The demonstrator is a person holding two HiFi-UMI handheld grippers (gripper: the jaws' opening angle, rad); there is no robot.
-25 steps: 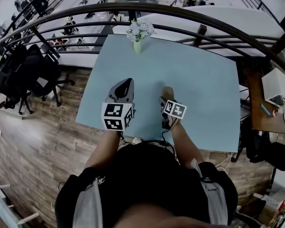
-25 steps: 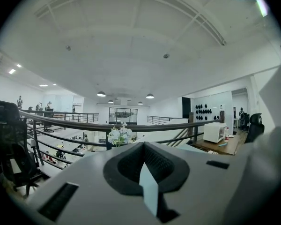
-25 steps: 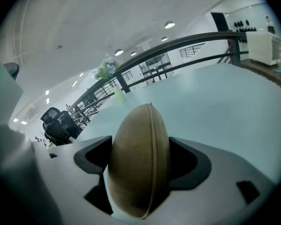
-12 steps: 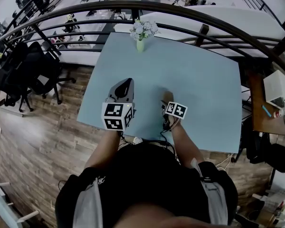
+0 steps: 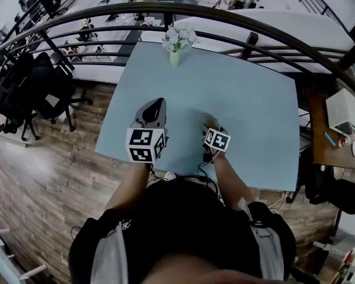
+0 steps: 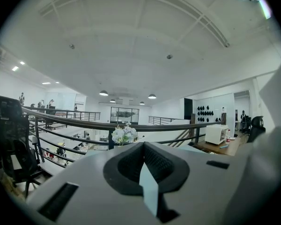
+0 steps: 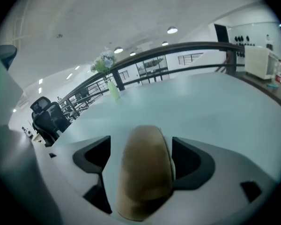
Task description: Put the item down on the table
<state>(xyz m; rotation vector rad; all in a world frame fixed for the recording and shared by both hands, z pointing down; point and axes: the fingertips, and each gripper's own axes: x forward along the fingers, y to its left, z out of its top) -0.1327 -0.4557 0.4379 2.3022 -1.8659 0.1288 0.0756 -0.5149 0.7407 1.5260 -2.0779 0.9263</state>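
At the far left, black office chairs (image 5: pixel 29 93) with mesh backs stand on a wooden plank floor (image 5: pixel 41 176), below the level of the pale blue surface (image 5: pixel 248 99). This surface is flat, matte and square-cornered.

The left hand-held gripper (image 5: pixel 158 103) is over the front part of the surface. Its body is smooth grey plastic and it carries a cube with black and white square markers. In the left gripper view its ribbed black pads (image 6: pixel 154 165) meet in the middle, so it is clenched with nothing between them.

At the far edge of the surface there is a small pale green vase (image 5: pixel 174 57) with white flowers. Behind it runs a dark, curved metal railing (image 5: pixel 236 15).

The right hand-held gripper (image 5: pixel 211 126) is near the front edge of the surface. It grasps a brown oval item (image 7: pixel 145 172), smooth and rounded, which stands between the two dark pads and points forward. The item is low over the surface, but I cannot tell if it touches it.

At the far right, a white boxy appliance (image 5: pixel 346 108) sits on a brown wooden side table (image 5: pixel 325 147).
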